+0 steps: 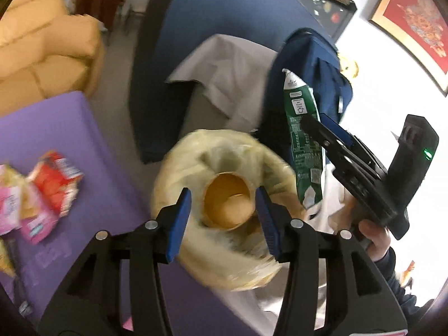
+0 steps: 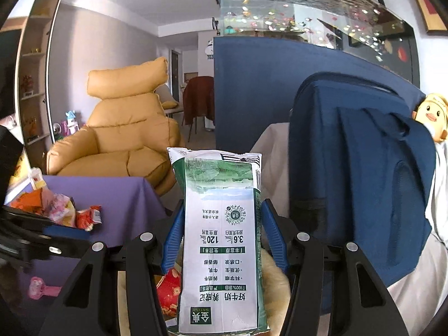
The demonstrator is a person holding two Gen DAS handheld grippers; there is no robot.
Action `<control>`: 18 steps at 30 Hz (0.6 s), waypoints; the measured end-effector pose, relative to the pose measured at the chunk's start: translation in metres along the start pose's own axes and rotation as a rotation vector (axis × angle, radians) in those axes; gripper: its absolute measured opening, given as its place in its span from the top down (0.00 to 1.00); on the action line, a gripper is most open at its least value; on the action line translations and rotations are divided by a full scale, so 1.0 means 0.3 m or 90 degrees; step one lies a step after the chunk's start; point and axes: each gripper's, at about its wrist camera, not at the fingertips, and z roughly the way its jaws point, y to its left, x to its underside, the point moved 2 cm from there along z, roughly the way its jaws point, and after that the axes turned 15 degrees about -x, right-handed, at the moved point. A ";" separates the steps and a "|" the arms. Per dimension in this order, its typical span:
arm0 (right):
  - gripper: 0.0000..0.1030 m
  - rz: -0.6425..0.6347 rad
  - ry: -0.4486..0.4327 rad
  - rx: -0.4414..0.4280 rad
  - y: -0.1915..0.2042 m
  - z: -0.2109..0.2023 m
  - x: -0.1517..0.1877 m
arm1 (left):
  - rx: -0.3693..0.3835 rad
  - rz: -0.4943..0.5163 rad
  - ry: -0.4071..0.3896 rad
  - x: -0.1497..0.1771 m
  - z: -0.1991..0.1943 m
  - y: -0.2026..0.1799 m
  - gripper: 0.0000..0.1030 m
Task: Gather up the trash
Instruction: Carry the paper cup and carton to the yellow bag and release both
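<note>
- While the person held a claw in each hand, the left gripper [image 1: 224, 221] hung over a big roll of pale yellow plastic [image 1: 224, 210] with a brown cardboard tube [image 1: 228, 204] in its middle.
- Its two blue pads [image 1: 179, 224] stood partly apart, one on each side of the tube, and I could not see them pressing on it.
- That roll looked blurry, so I could not tell if it lay on something or was in the air.
- The right gripper [image 2: 221, 238] held a green and white milk carton [image 2: 221, 240] between its blue pads, one pad on each side.
- That carton stood up tall in the claw, and its printed words were upside down in the right wrist view.
- From the left wrist view, the same carton [image 1: 303, 142] hung just beside the yellow roll, with a hand [image 1: 375, 238] around the right gripper's handle.
- More trash, some red and pink wrappers [image 1: 42, 190], lay in a pile on the purple table [image 1: 84, 140], well apart from the carton.
- A blue backpack [image 2: 358, 182] stood just behind the carton, with a little yellow duck toy [image 2: 431, 114] beside it.
- Farther back sat a tan armchair [image 2: 126, 120] and a fish tank [image 2: 308, 14].
</note>
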 end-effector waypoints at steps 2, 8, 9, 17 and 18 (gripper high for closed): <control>0.50 0.003 0.018 -0.002 0.012 0.037 0.026 | -0.025 0.001 -0.008 0.022 -0.025 0.028 0.53; 0.50 0.008 0.141 -0.032 0.056 0.156 0.117 | -0.064 0.001 -0.023 0.096 -0.093 0.103 0.52; 0.50 0.005 0.160 -0.033 0.060 0.172 0.135 | -0.068 -0.004 -0.024 0.109 -0.101 0.117 0.52; 0.51 0.027 0.242 -0.018 0.045 0.244 0.222 | -0.090 -0.041 -0.020 0.160 -0.109 0.203 0.52; 0.51 0.029 0.247 -0.018 0.045 0.245 0.223 | -0.094 -0.044 -0.020 0.165 -0.110 0.212 0.52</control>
